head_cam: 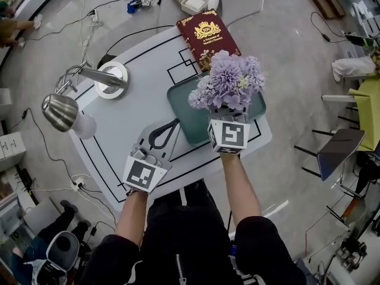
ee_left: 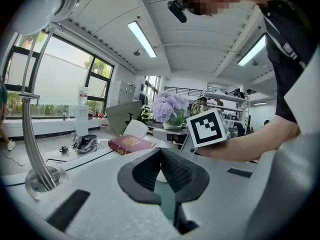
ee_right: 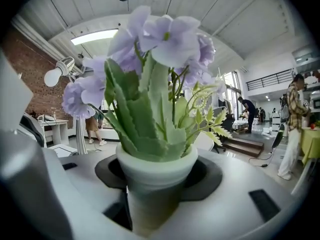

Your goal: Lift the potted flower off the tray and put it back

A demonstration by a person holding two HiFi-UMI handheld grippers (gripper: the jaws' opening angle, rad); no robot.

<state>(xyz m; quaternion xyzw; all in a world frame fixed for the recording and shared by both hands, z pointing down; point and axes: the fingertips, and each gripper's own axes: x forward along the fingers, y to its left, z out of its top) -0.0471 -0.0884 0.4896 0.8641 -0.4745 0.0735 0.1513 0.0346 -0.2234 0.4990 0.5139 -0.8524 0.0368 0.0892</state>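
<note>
The right gripper's [ee_right: 155, 194] jaws are clenched on the pale pot of the potted flower [ee_right: 155, 129]. The pot fills the gap between the two dark pads, which sit against its sides below the rim. Green leaves and lilac blooms rise straight up in front of that gripper's camera. From the head view the flower stands over the near right part of the teal tray [head_cam: 183, 119], its blooms covering the pot. No view shows whether the pot's base rests on the tray or hangs just clear of it.

The tray lies on the right half of the white desk [head_cam: 148, 79], close to the near right edge. The right gripper comes in over that edge, its marker cube [head_cam: 228, 135] just in front of the blooms.

The left gripper [head_cam: 171, 128] has its jaws closed together and empty — the pads meet at their tips. It lies low over the desk near the front edge, its tips just beside the tray's left rim.

Beyond the tray's far edge, at the far corner of the desk, lies a dark red book [head_cam: 206, 35] with gold print. A chrome lamp [head_cam: 111, 79] stands by the left edge — its heads lean out past that edge.
</note>
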